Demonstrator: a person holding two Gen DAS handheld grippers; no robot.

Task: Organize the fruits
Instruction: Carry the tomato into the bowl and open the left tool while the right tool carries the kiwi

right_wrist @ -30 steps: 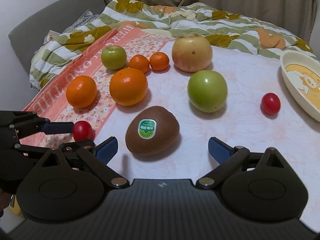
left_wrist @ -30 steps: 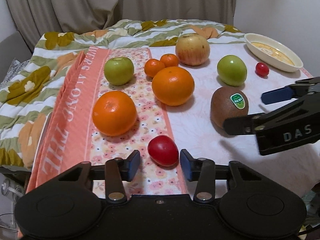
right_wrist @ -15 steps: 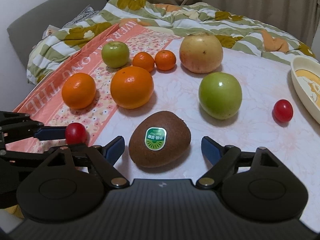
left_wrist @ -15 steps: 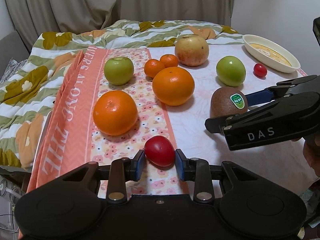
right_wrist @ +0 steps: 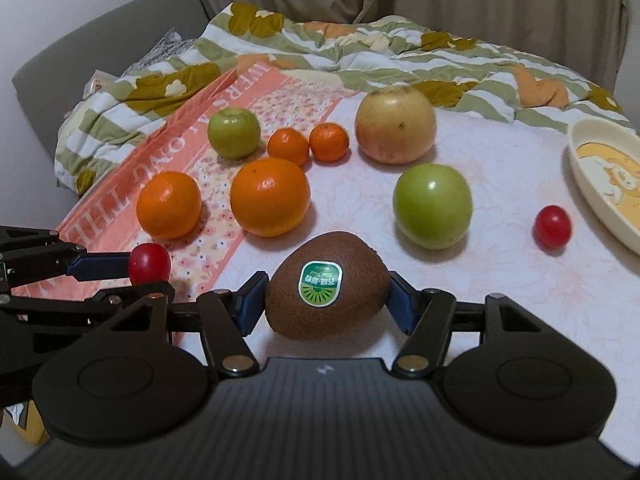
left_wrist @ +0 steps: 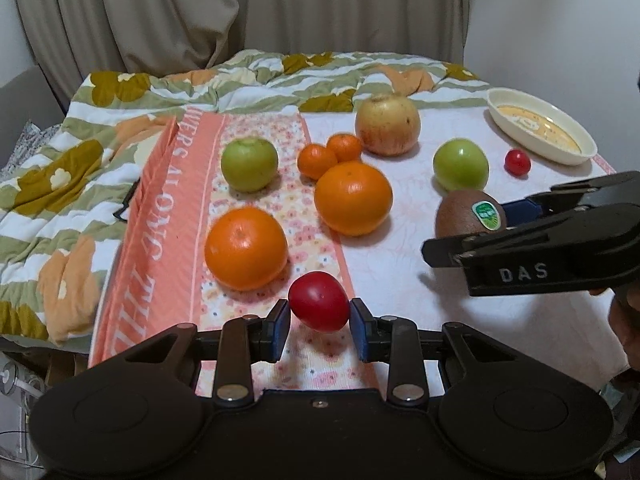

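We get soft, warm indoor light from overhead in both views, nothing harsh. Shadows under the big orange [left_wrist: 353,197] and the green apple [right_wrist: 431,205] are short and fuzzy, pooling toward 6 o'clock. There's a small glare spot on that apple's top and a faint sheen on the kiwi's sticker [right_wrist: 321,282]. Fisheye bending is strong: the curtains [left_wrist: 200,12] bow outward, and all four corners go black. The fruit edges look slightly smeared, and the far bedding [right_wrist: 360,48] is soft.
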